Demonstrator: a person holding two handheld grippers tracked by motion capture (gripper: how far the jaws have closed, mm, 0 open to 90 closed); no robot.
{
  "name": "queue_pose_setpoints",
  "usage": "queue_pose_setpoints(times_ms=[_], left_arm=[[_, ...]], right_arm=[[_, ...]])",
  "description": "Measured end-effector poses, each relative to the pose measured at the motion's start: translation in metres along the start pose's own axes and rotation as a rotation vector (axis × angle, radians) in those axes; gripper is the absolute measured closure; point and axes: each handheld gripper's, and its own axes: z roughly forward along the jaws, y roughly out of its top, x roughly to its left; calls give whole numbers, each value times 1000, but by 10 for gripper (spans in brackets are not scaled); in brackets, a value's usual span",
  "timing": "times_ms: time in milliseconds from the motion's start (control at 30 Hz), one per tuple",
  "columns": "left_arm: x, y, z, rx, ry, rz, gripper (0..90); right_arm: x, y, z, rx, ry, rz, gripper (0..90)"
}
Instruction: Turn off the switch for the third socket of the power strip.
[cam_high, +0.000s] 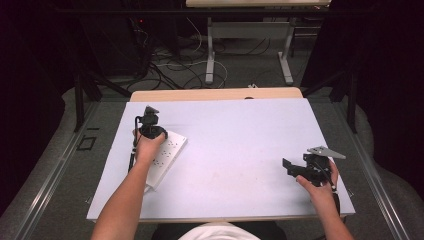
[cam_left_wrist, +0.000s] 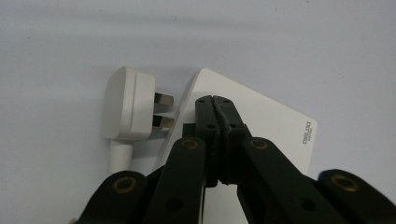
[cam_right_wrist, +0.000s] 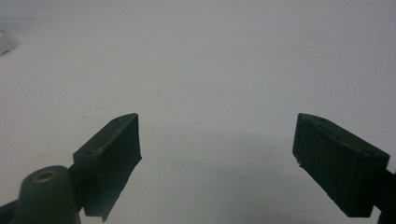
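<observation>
Fig. Two hand-held grippers at a pale tabletop (cam_high: 240, 130), with a white power strip (cam_high: 169, 152) at its left side.

(a) Left gripper (cam_left_wrist: 214, 100). Its jaws were pressed together with nothing between them, and the tips stood over the near end of the power strip (cam_left_wrist: 275, 123), apparently resting on its top face; actual contact could not be confirmed. A white three-pin plug (cam_left_wrist: 128, 102) lay just beside that end, pins pointing at the strip's edge and touching no socket.

(b) Right gripper (cam_right_wrist: 217, 140). Its jaws were spread wide over bare tabletop, holding nothing, well apart from the strip.

Step in hand (judged): steadying the strip so that the plug could be fetched and seated. Done well, the closed tips would press straight down on the strip's solid end, clear of the socket holes, so that the body neither slid nor tipped. The open gripper would take the plug across its flat sides and keep the pins level with a socket.

Pose. In the high view the left hand (cam_high: 148, 146) held the left gripper (cam_high: 150, 114) pointing away from the person, forearm running up from the bottom edge. The right hand (cam_high: 320, 186) held the right gripper (cam_high: 289, 167) low at the table's right side, jaws aimed leftward toward the centre.
</observation>
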Motion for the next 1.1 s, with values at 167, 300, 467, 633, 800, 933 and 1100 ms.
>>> queue_pose_setpoints(times_ms=[167,300,467,633,800,933,1100], left_arm=[[0,0,0,-3,-4,-4,900],[1,1,-1,11,-11,-8,900],[0,0,-2,13,-2,-3,890],[1,0,-3,12,3,6,867],[2,0,-4,8,-2,14,846],[1,0,-6,-8,-4,13,826],[0,-1,-10,-9,-12,23,799]], right_arm=[[1,0,0,8,6,8,145],[0,0,1,6,3,12,145],[0,-1,2,5,2,16,146],[-1,0,2,14,16,2,145],[-3,0,1,10,15,0,145],[-3,-1,2,5,7,4,146],[-3,-1,1,9,13,1,146]])
